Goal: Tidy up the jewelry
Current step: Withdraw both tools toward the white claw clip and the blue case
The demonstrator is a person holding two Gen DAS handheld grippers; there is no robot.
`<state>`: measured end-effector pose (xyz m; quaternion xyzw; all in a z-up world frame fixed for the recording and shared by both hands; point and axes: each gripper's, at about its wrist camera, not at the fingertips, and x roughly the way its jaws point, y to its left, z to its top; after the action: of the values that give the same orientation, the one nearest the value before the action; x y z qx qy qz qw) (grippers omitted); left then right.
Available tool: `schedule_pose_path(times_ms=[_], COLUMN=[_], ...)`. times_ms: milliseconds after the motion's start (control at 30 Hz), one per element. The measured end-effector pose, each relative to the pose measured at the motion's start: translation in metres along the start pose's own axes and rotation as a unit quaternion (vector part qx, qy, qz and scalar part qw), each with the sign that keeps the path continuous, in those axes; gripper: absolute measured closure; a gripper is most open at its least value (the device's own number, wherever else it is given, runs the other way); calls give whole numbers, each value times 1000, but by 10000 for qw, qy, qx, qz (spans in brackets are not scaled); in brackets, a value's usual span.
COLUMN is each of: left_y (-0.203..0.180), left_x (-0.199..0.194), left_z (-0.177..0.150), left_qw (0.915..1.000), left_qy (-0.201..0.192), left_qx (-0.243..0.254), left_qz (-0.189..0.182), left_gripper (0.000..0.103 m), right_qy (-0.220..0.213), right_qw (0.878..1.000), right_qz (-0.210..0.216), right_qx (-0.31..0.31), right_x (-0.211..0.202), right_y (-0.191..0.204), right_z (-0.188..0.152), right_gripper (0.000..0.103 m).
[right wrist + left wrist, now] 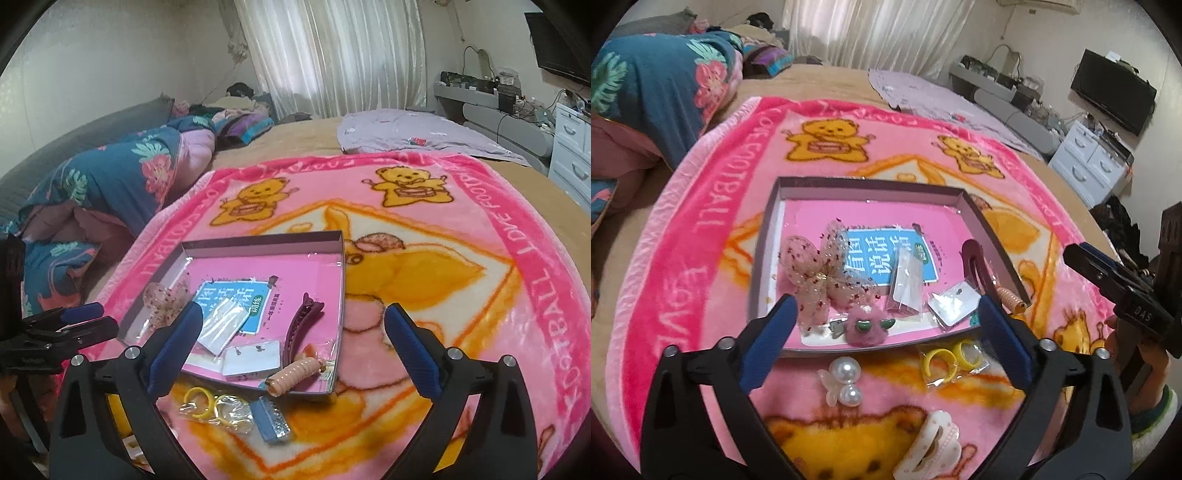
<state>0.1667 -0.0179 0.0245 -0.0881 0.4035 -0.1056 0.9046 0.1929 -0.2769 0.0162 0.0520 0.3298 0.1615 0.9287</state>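
A shallow box point(768, 236) with a pink floor lies on the pink bear blanket; it also shows in the right wrist view point(341, 280). In it lie a sheer bow point(816, 273), a fuzzy pink clip point(866, 326), clear packets point(905, 284), an earring card point(955, 304), a maroon clip point(299, 325) and a coiled peach hair tie point(295, 374). In front of the box lie yellow rings in a bag point(955, 360), a pearl clip point(844, 382), a cream claw clip point(932, 446) and a blue barrette point(271, 419). My left gripper point(886, 350) is open and empty over the box's near edge. My right gripper point(293, 354) is open and empty.
The blanket point(517, 258) covers a bed with a folded floral quilt point(657, 85) at the left and a lilac sheet point(406, 133) behind. White drawers point(1089, 158) and a TV point(1112, 92) stand at the right.
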Motion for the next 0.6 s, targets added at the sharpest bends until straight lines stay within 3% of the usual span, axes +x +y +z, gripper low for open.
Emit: schedule_pose_path(times_ms=[600], left_y=[3], left_x=[-62], left_z=[-9], left_qw=[9983], left_qy=[-557], left_qx=[-192], left_qz=[8], left_gripper=[10], right_qy=[-379], right_qw=[9991], right_qz=[188], right_qx=[-60], right_x=[-61], right_y=[18], right_z=[-7], right_gripper=[4])
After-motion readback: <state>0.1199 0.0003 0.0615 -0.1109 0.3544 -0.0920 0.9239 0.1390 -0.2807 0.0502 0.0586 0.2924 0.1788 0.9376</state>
